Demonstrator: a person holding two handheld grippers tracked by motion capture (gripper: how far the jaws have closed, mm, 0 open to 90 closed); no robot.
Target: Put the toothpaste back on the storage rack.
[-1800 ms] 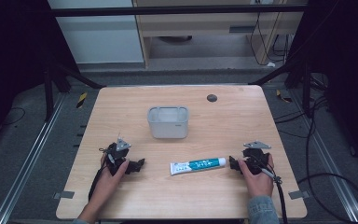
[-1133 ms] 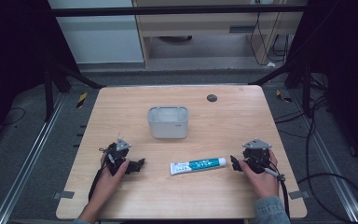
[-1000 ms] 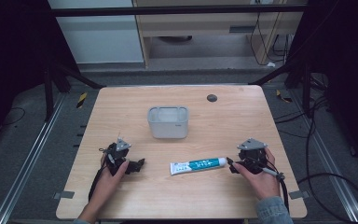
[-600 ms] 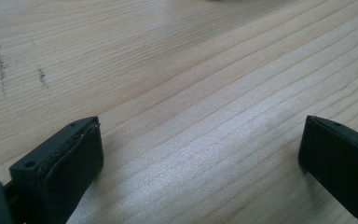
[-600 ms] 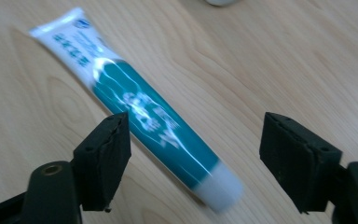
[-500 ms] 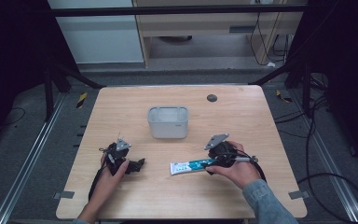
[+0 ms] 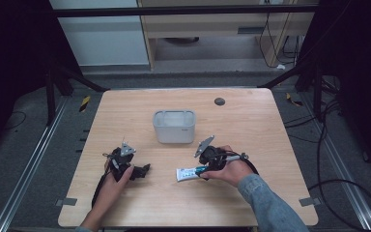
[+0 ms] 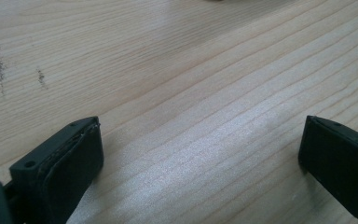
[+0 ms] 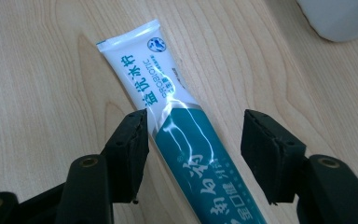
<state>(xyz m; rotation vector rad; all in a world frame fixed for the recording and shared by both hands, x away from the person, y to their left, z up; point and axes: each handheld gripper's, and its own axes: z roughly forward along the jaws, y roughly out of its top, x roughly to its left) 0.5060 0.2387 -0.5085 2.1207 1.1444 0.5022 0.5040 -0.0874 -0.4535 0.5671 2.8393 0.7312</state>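
Observation:
A white and teal toothpaste tube lies flat on the wooden table, in front of a pale grey bin. My right gripper is open and straddles the tube's teal half, one jaw on each side; the left jaw is close to the tube's edge, the right one stands apart from it. My left gripper rests on the table at the front left, open, with bare wood between its jaws.
The grey bin's corner is at the top right of the right gripper view. A small dark round mark sits on the table behind the bin. Black cables run on the floor to the right.
My right gripper has moved left from the table's right side onto the toothpaste tube, its jaws now around it. The left gripper has stayed in place.

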